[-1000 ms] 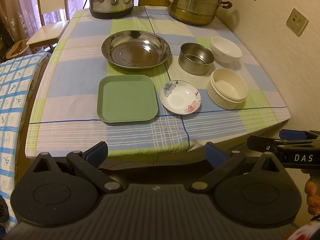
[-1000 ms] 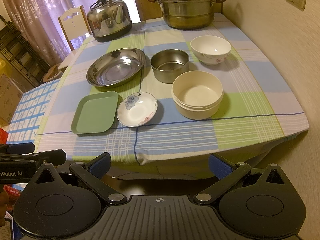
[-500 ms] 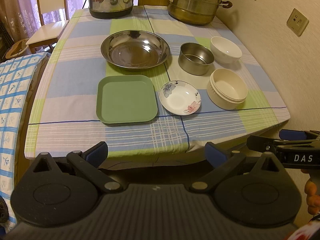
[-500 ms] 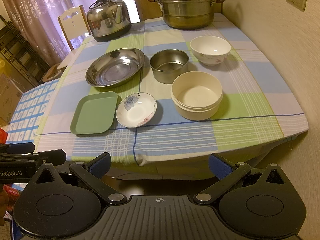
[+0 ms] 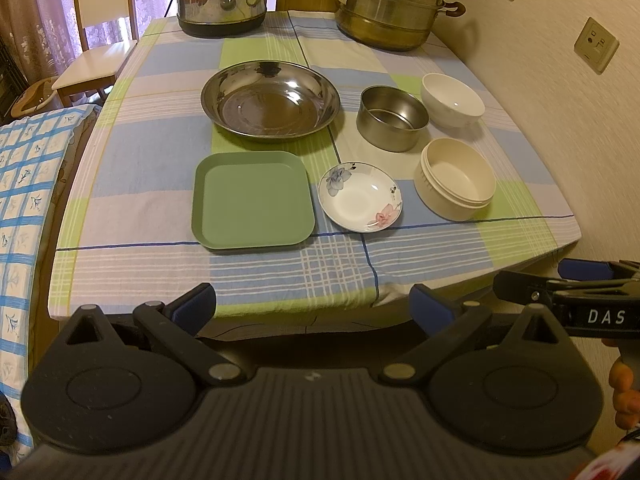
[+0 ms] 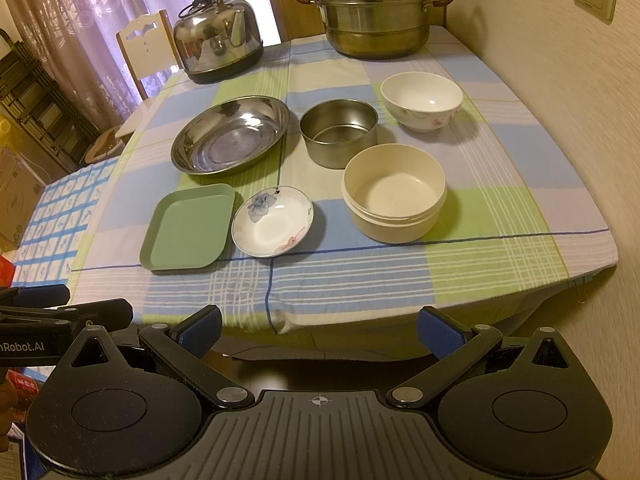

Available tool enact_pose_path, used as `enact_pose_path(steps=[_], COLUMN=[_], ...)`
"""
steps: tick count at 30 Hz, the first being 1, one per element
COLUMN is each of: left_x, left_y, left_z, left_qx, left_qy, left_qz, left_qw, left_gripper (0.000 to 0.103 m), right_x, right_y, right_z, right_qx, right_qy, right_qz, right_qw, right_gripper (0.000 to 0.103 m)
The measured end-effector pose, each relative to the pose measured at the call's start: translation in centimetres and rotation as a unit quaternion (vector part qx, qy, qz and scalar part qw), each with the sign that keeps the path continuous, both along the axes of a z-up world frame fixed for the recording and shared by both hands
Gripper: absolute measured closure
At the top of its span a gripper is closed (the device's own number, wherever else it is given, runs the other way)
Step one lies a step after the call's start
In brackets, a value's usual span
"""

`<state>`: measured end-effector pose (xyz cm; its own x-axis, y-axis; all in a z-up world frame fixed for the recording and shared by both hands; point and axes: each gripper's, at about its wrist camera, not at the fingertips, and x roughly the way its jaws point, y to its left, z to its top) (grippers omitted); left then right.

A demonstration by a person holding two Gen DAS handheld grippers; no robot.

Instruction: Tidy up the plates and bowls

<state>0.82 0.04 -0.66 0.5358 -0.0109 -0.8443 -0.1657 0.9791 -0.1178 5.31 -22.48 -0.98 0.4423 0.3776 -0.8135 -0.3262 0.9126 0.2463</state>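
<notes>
While short of the table (image 5: 120, 272), both left gripper (image 5: 312, 304) and right gripper (image 6: 320, 328) fingers gape wide, empty.

Both wrist views looking forward and down from just off the near edge of the checked-cloth table (image 5: 132, 184), left one further left; sharing the square green plate (image 5: 252, 199) (image 6: 188, 227) at frame centre-left.
</notes>
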Motion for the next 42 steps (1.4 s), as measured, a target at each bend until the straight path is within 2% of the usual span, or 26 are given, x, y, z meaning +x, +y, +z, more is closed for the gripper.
enact_pose_path(steps=[26, 35, 42], left_x=[0.4, 1.4, 2.6], left_y=[-0.1, -0.8, -1.0], left_z=[-0.3, -0.3, -0.5], left_qx=[0.000, 0.005, 0.006], left_qy=[0.002, 0.004, 0.011], left_qz=[0.003, 0.024, 0.058], left_qw=[1.0000, 0.9997, 0.9982], left_gripper=[0.001, 0.001, 0.001], right_x=[0.4, 2.5, 4.3], right_y=[-0.6, -0.9, -1.3], right_z=[-0.1, -0.8, -0.8], right_qx=[0.000, 0.009, 0.032], right_qy=[0.001, -0.003, -0.019], right_qz=[0.002, 0.020, 0.060], right_qw=[1.000, 1.000, 0.998], right_gripper=[0.000, 0.000, 0.000])
